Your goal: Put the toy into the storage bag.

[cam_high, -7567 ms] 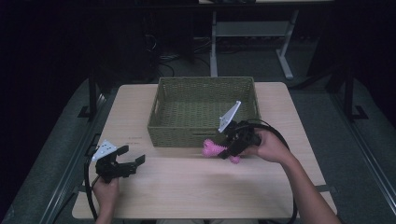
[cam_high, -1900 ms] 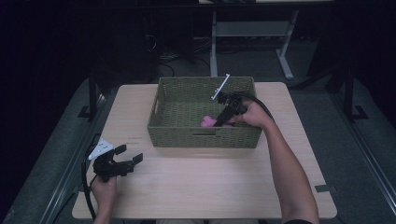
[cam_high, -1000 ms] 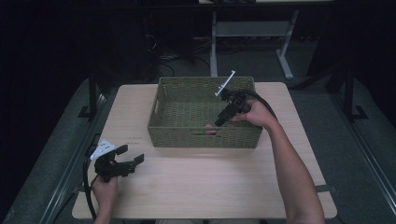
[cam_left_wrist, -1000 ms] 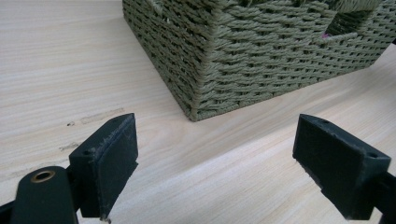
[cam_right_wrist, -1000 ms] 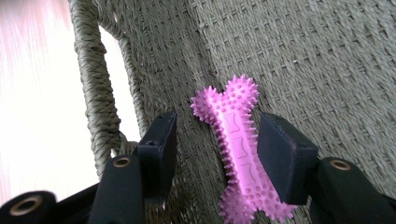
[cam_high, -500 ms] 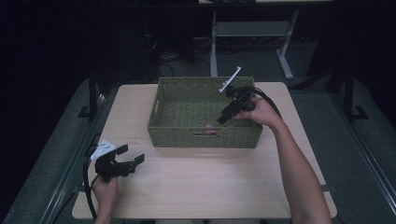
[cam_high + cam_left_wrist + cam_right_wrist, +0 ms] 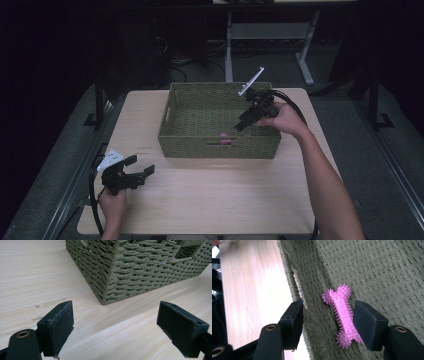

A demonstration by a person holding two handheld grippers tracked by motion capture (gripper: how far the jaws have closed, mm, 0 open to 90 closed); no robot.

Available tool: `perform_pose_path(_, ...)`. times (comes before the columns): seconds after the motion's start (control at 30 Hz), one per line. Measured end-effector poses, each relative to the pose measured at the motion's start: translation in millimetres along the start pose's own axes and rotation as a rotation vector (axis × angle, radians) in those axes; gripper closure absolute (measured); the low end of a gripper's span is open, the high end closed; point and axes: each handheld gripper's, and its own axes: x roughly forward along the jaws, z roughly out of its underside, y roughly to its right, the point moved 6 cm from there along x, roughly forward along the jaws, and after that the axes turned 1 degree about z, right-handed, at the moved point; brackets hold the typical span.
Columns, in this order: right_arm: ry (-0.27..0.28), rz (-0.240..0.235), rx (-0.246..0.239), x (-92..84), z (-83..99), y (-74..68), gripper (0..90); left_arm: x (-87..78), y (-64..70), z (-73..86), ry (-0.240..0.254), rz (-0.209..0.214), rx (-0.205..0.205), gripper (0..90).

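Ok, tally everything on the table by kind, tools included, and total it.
Baskets: 1, green wicker basket
Toys: 1, pink bone lying in the basket
Tools: 2, left tool and right tool
Total: 4
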Motion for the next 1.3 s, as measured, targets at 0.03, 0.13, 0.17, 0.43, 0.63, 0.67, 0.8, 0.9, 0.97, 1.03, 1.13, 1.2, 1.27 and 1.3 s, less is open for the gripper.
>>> perform_pose_path(0.03, -0.001, 0.001, 0.003, -1.7, 0.4, -0.9, 40.6, -0.1, 0.1, -0.1, 0.001, -0.001, -0.001, 13.6)
perform_pose_path(0.13, -0.002, 0.005, -0.002, -5.5, 2.4, -3.5, 38.7, 0.3, -0.3, 0.1, -0.001, -0.003, 0.001, 13.6)
perform_pose_path(0.17, 0.0, 0.011, 0.001, -7.2, 3.3, -4.6, 37.9, 0.4, -0.4, 0.2, -0.002, -0.002, 0.002, 13.6)
perform_pose_path(0.43, 0.028, 0.018, -0.004, -15.3, 8.4, -12.8, 36.1, 0.9, 0.9, 0.1, -0.002, -0.002, 0.003, 13.6)
perform_pose_path(0.63, 0.041, 0.018, -0.013, -21.5, 11.0, -20.6, 35.1, 2.0, 1.2, 0.4, -0.005, -0.002, 0.007, 13.6)
perform_pose_path(0.67, 0.046, 0.017, -0.014, -22.5, 11.3, -22.1, 34.8, 2.1, 1.4, 0.4, -0.006, -0.001, 0.007, 13.6)
perform_pose_path(0.8, 0.046, 0.02, -0.012, -25.2, 15.3, -25.0, 33.7, 1.8, 1.3, 0.4, -0.006, -0.002, 0.007, 13.6)
perform_pose_path(0.9, 0.06, 0.016, -0.006, -26.5, 20.6, -26.6, 32.9, 1.5, 1.2, 0.6, -0.005, -0.003, 0.006, 13.6)
perform_pose_path(0.97, 0.055, 0.014, 0.002, -26.6, 25.3, -26.9, 32.4, 1.8, 0.9, 0.8, -0.008, -0.004, 0.007, 13.6)
perform_pose_path(1.03, 0.066, 0.017, 0.006, -27.7, 28.9, -27.4, 32.4, 1.9, 1.3, 0.8, -0.008, -0.003, 0.007, 13.6)
perform_pose_path(1.13, 0.079, 0.016, 0.006, -29.4, 33.7, -29.3, 32.4, 1.8, 1.3, 0.9, -0.01, -0.004, 0.008, 13.6)
perform_pose_path(1.2, 0.082, 0.019, 0.001, -30.6, 36.5, -31.8, 32.4, 1.8, 1.3, 0.9, -0.01, -0.004, 0.008, 13.6)
perform_pose_path(1.27, 0.087, 0.023, -0.006, -32.4, 39.1, -35.2, 32.4, 2.0, 1.5, 0.9, -0.009, -0.004, 0.007, 13.6)
perform_pose_path(1.3, 0.091, 0.026, -0.007, -33.3, 40.6, -37.2, 32.3, 2.3, 1.8, 0.9, -0.007, -0.004, 0.006, 13.6)
